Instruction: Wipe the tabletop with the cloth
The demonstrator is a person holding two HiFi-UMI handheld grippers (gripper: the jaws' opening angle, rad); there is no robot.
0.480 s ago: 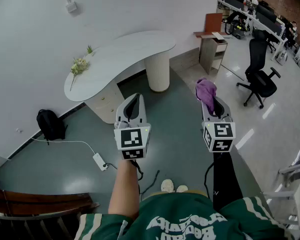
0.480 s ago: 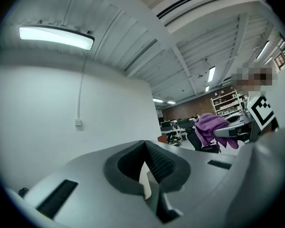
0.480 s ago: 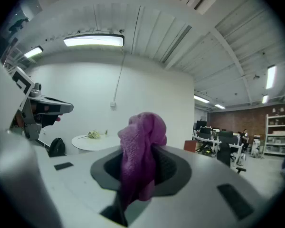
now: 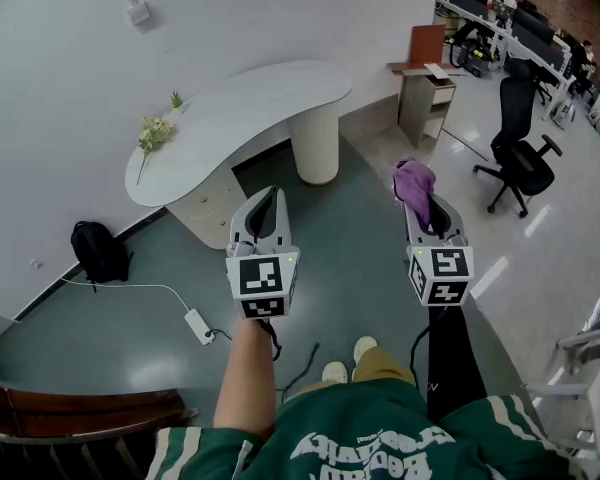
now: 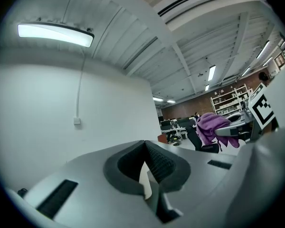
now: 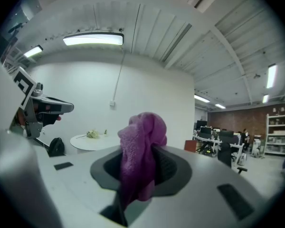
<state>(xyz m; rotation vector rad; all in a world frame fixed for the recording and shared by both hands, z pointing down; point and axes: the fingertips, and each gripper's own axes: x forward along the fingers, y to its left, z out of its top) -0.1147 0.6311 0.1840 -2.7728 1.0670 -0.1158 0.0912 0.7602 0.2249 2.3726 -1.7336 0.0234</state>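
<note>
A purple cloth (image 4: pixel 412 180) sticks up out of my right gripper (image 4: pixel 421 204), which is shut on it; in the right gripper view the cloth (image 6: pixel 141 148) bulges above the jaws. My left gripper (image 4: pixel 265 206) is shut with nothing between its jaws, and its pads (image 5: pixel 154 161) meet. Both grippers are held in the air over the grey-green floor. The white curved tabletop (image 4: pixel 250 113) stands ahead by the wall, well beyond both grippers. A small bunch of flowers (image 4: pixel 156 131) lies at its left end.
A black backpack (image 4: pixel 99 250) leans against the wall at the left. A white power strip with its cable (image 4: pixel 198 323) lies on the floor. A black office chair (image 4: pixel 518 156) and a small wooden cabinet (image 4: pixel 424 103) stand at the right. Desks with monitors fill the far right.
The person has stepped forward; one knee and shoe have moved up in the head view. Both grippers keep their pose, and the table sits slightly nearer.
</note>
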